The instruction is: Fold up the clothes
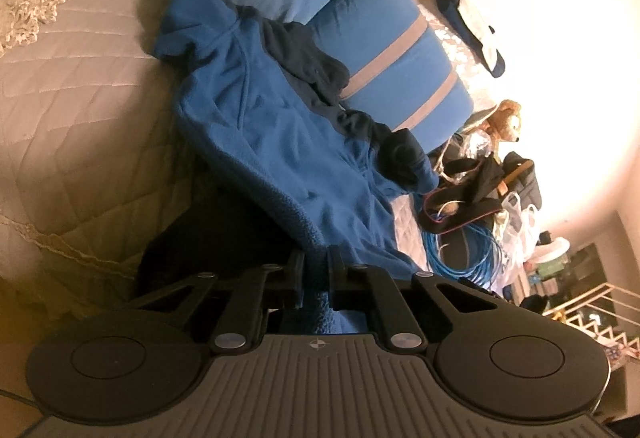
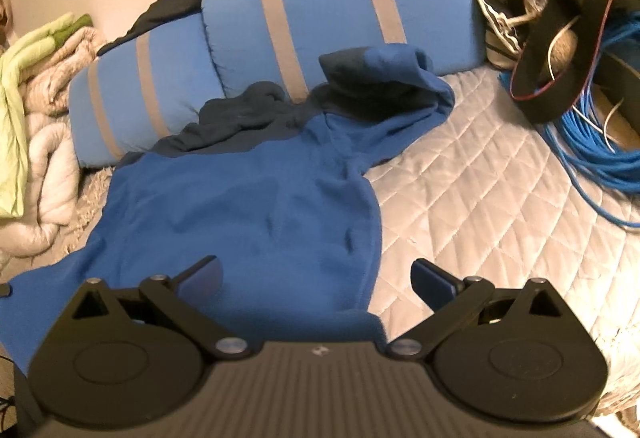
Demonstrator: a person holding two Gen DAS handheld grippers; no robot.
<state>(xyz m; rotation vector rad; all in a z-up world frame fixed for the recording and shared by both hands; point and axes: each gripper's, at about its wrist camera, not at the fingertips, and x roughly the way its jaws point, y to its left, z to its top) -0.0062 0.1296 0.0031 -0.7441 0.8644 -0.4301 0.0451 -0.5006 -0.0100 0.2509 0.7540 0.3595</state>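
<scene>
Left gripper (image 1: 316,278): jaws pinched on the hem of the blue fleece (image 1: 280,142). Right gripper (image 2: 316,278): jaws spread wide, low over the fleece (image 2: 248,206), holding nothing. Fleece lies spread on the grey quilt (image 2: 480,198), its dark collar against 2 blue striped pillows (image 2: 320,6). Blue cable (image 2: 592,142) coiled at quilt edge.

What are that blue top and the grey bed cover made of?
The blue top with dark navy collar looks like fleece: matte, with a nubby pile where the left gripper pinches its edge. The grey bed cover looks like quilted, slightly shiny fabric with diamond stitching.
</scene>
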